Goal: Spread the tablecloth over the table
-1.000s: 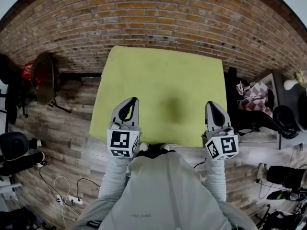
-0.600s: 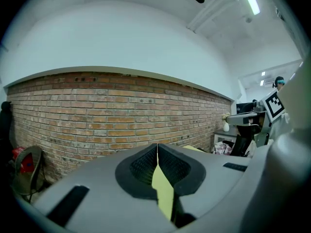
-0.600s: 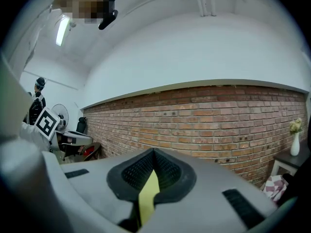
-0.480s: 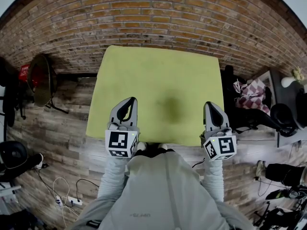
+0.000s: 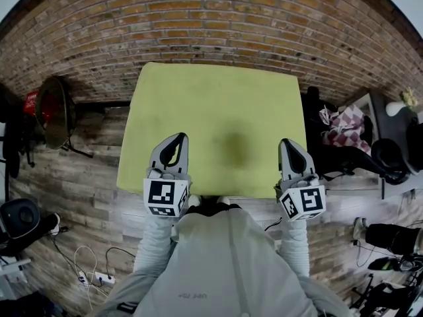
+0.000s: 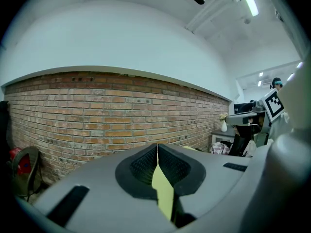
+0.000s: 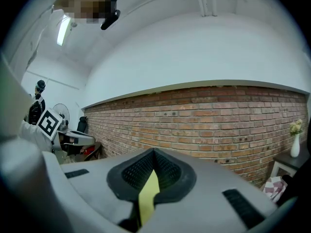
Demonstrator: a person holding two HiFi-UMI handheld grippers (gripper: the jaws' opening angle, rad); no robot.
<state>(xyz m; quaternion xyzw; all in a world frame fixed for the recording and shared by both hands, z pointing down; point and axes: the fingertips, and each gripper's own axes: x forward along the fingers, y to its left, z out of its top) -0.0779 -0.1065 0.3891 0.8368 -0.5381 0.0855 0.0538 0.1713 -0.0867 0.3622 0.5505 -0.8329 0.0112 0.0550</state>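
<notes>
A yellow-green tablecloth (image 5: 218,124) lies spread flat and covers the table from the brick wall to the near edge. My left gripper (image 5: 173,145) is shut on the cloth near its near left corner. My right gripper (image 5: 291,148) is shut on the cloth near the near right corner. In the left gripper view a strip of the tablecloth (image 6: 163,191) is pinched between the black pads (image 6: 141,166). The right gripper view shows the same, with a strip of the tablecloth (image 7: 147,196) clamped between its pads (image 7: 170,171). The table itself is hidden under the cloth.
A brick wall (image 5: 211,25) runs just behind the table. A dark chair (image 5: 56,107) stands at the left, and cables with a power strip (image 5: 92,276) lie on the wooden floor. At the right are dark furniture with a checked cloth (image 5: 344,127) and a white vase (image 5: 396,107).
The cloth and both grippers have shifted slightly left and toward me in the head view. Both grippers stay shut on the cloth's near edge.
</notes>
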